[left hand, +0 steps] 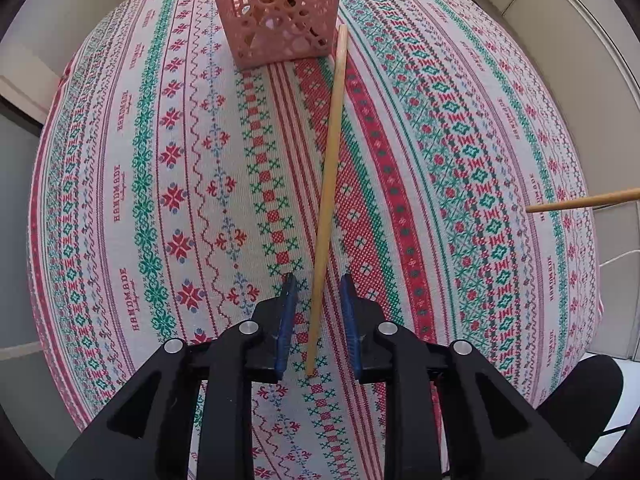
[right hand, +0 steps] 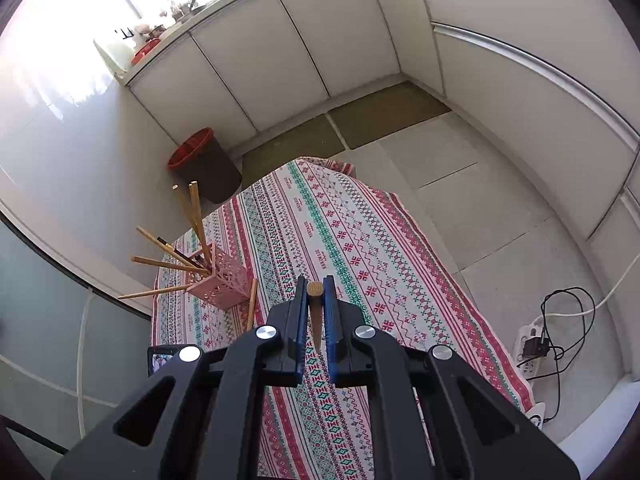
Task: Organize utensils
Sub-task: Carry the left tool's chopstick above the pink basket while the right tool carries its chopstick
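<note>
Mostly done: several chopsticks already stand in the pink holder near the table's far left edge. Right gripper is clamped on one chopstick, raised above the cloth. Left gripper, jaws parted, straddles the last chopstick lying flat, its far end beside the holder.

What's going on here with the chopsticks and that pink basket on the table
A person with a gripper in each hand is sorting chopsticks into the pink holder on the patterned tablecloth. The right gripper is shut on one chopstick, held above the table. The left gripper is open around another chopstick lying on the cloth, its far end beside the holder. Several chopsticks already stand in the holder.
</note>
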